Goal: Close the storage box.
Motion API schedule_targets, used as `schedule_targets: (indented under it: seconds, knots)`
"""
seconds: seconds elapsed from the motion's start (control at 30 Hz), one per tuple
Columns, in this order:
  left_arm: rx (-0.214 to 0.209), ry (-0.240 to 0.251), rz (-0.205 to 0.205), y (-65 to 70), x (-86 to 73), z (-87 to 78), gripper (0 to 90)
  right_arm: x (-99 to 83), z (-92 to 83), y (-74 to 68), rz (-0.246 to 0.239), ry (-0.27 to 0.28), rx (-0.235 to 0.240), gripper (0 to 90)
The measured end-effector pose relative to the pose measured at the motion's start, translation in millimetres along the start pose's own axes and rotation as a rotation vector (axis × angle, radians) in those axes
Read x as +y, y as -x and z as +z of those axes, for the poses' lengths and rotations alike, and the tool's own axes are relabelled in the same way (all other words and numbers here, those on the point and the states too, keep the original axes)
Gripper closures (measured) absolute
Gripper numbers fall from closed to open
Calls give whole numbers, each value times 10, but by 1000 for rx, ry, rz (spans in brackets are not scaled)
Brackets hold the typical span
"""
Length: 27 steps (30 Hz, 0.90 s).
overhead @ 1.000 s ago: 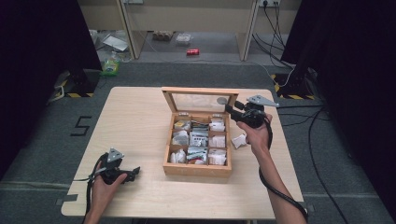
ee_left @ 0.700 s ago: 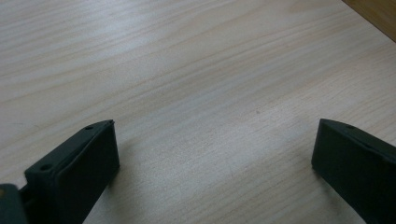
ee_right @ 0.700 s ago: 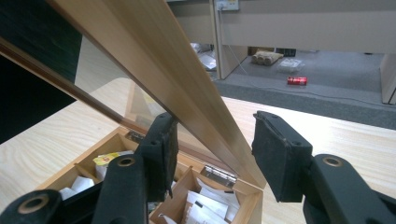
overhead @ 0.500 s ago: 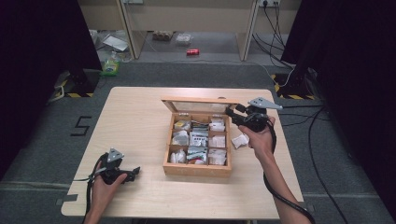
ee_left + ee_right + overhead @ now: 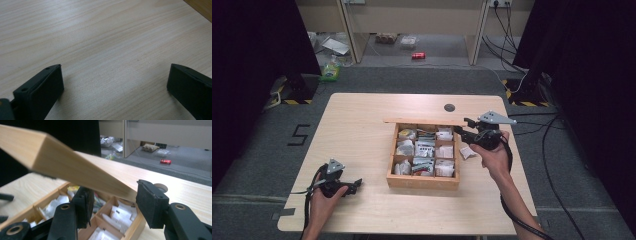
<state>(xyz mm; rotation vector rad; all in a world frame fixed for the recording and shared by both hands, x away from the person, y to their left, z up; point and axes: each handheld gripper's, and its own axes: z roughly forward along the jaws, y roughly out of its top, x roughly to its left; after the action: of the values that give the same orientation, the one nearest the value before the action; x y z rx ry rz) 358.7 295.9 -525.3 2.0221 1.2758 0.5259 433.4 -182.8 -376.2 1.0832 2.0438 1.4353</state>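
A wooden compartment box (image 5: 423, 181) of white packets sits right of the worktop's (image 5: 362, 120) centre, its lid (image 5: 62, 167) raised between the right tongs' (image 5: 112, 202) half-spread jaws, grip unclear. The left tongs (image 5: 357, 183), near the front-left corner, gape open over bare wood.

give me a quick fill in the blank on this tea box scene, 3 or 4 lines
1. The wooden box is split into ___ compartments.
2. The box's lid sits between the jaws of the ___ gripper.
3. The left gripper has its jaws ___ over bare table.
4. A small white packet lies on the table to the ___ of the box in the high view.

Missing words: nine; right; open; right
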Motion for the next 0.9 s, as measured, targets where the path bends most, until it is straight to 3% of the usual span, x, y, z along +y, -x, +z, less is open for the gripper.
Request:
schedule_targets:
  seconds: [0.5,0.9]
  knots:
    - [0,0,-1,0,0,0,0,-283,-113,-70,-7,-29,42,490]
    - [0,0,-1,0,0,0,0,-470,-181,-111,22,-24,55,504]
